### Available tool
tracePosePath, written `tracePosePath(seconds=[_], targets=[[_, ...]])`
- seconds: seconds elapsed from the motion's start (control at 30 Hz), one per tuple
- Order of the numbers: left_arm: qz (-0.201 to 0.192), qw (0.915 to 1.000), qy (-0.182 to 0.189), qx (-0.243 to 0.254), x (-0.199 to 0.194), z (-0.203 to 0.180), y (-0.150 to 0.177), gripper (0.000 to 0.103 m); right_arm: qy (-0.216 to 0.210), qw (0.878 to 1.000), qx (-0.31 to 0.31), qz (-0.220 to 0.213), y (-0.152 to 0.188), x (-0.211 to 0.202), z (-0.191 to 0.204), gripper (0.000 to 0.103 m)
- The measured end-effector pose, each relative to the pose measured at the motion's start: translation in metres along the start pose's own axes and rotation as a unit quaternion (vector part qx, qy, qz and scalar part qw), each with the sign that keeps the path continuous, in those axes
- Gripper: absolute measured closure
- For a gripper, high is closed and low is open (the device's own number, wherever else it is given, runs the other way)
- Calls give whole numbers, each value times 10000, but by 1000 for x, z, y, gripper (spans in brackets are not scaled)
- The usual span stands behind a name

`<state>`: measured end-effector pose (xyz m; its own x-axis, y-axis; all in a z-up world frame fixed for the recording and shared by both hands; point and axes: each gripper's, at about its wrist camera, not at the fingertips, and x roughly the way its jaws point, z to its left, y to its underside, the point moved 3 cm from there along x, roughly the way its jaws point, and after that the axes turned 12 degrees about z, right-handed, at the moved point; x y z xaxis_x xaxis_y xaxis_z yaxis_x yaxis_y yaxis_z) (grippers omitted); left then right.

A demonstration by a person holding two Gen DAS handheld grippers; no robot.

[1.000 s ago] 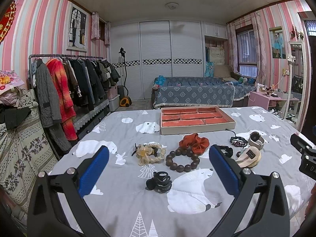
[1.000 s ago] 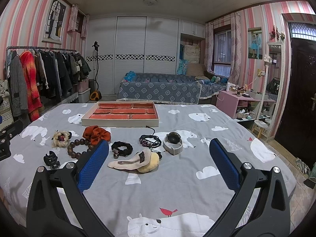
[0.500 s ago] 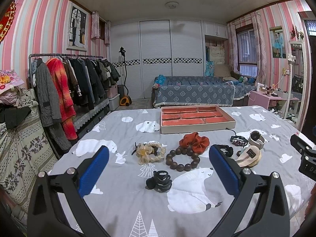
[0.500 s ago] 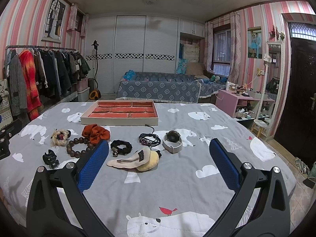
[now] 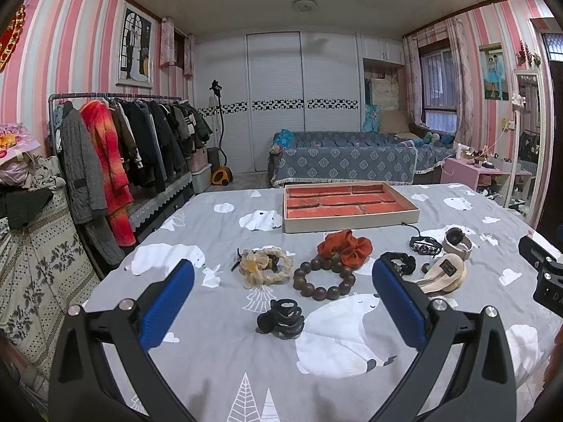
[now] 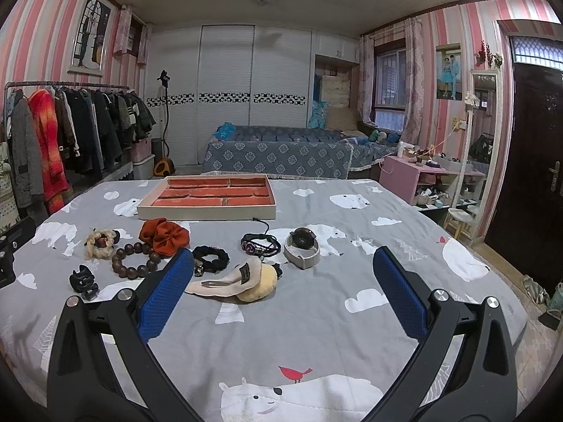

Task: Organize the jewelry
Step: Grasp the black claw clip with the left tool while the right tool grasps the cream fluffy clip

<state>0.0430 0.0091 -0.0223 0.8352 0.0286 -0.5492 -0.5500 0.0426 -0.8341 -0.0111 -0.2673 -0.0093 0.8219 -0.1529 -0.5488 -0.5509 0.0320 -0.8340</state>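
Both grippers hover above the near edge of the desk, which is draped in a grey cloth (image 6: pixel 316 334) printed with polar bears. The left gripper (image 5: pixel 283 299) has its blue fingers spread wide and holds nothing; the right gripper (image 6: pixel 283 293) is likewise spread wide and empty.

The tray (image 5: pixel 352 219), beige with orange compartments, sits toward the far edge of the desk, and nothing shows in its compartments. The jewelry lies in a loose row between the tray and the near edge. A black claw clip (image 5: pixel 280 318) is nearest the near edge on the left side, in line with the gap between the left gripper's fingers. Behind it a bead bracelet (image 5: pixel 324 279) touches an orange scrunchie (image 5: pixel 345 246), with a cream scrunchie (image 5: pixel 265 267) just beside them toward the left edge. Further right lie a black scrunchie (image 6: pixel 210 257), a beige hair clip (image 6: pixel 234 277), a dark braided bracelet (image 6: pixel 260 244) and a watch (image 6: pixel 302 246) with a pale strap. The hair clip rests on a yellow pad-like piece and is just beside the right gripper's left finger.
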Motion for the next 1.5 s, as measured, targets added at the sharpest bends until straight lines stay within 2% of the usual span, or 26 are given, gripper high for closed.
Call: tracePosePath(seconds=[0.43,0.67,0.9,1.03,1.2,1.33,1.43,1.5], targets=[[276,9996,-71,9,24,9,12,4,120,9996,-8,243,9,25,-2,4],[641,9979,-93,22,53,16,25,4,46,9981,19,615,19,53,-2,4],[1035,9946,-11,60,86,14,32,4,299,9970,-98,708,19,72,-1,4],[1221,9925,82,14,101,13,31,4,184,9960,-127,869,15,87,0,4],[1313,9913,-38,118,118,11,25,4,56,9929,-149,1176,6,113,1,4],[1444,9894,17,167,129,10,25,4,-102,9894,-97,1444,-1,133,4,4],[1608,9868,72,193,139,9,26,4,-148,9866,-107,1619,-3,146,6,13],[1672,9857,75,202,143,10,27,4,-213,9842,-83,1757,-3,156,6,13]])
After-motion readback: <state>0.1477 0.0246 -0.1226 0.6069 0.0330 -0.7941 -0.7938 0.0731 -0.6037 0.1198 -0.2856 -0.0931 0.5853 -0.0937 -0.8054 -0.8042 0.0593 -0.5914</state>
